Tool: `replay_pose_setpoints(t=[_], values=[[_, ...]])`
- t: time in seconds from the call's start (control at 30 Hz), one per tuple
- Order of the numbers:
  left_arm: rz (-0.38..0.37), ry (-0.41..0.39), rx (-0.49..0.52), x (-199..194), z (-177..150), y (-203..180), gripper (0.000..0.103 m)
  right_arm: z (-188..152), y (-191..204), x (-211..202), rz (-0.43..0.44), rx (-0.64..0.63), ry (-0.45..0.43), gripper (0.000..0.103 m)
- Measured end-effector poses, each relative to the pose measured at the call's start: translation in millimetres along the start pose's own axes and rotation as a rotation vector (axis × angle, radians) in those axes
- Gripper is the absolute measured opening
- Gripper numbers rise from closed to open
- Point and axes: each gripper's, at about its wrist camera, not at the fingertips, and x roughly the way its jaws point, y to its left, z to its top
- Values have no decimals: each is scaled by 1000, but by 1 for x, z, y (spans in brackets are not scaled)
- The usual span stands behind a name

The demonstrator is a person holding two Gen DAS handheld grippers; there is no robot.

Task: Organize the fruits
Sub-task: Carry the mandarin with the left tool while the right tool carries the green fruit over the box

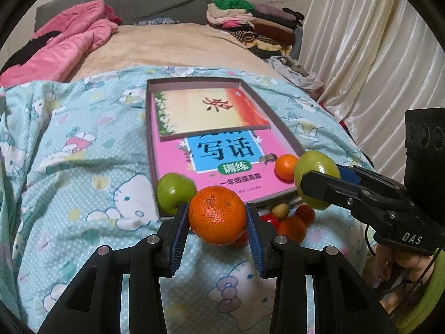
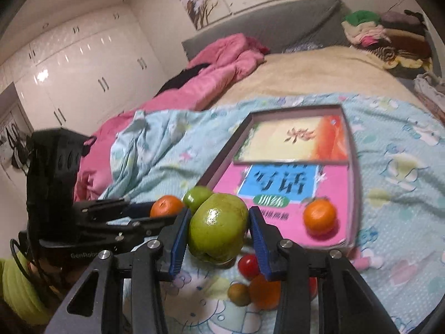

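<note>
Soft, even indoor light in both views, no hard shadows, and glare spots shine on the glossy white wardrobe doors. Fisheye bending curls the room at dark rounded corners. The right wrist view is smeared with motion blur across the tray; the left is sharper.

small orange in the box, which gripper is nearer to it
Right. The right gripper, holding a green apple, hangs right beside the small orange; the left gripper sits farther off.
</note>
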Motion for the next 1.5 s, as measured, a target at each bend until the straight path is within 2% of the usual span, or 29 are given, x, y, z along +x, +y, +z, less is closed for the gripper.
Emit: replay_pose_setpoints(t=[0.33, 0.63, 1.13, 1.5], values=[[8, -26, 14, 5, 19, -15, 41, 9, -15, -9, -43, 20, -48, 42], [16, -18, 38, 23, 28, -23, 41, 18, -19, -7, -67, 10, -78, 42], [20, 48, 68, 65, 29, -25, 41, 17, -27, 6, -107, 14, -49, 42], [33, 68, 97, 78, 25, -25, 41, 12, -29, 22, -106, 9, -4, 42]])
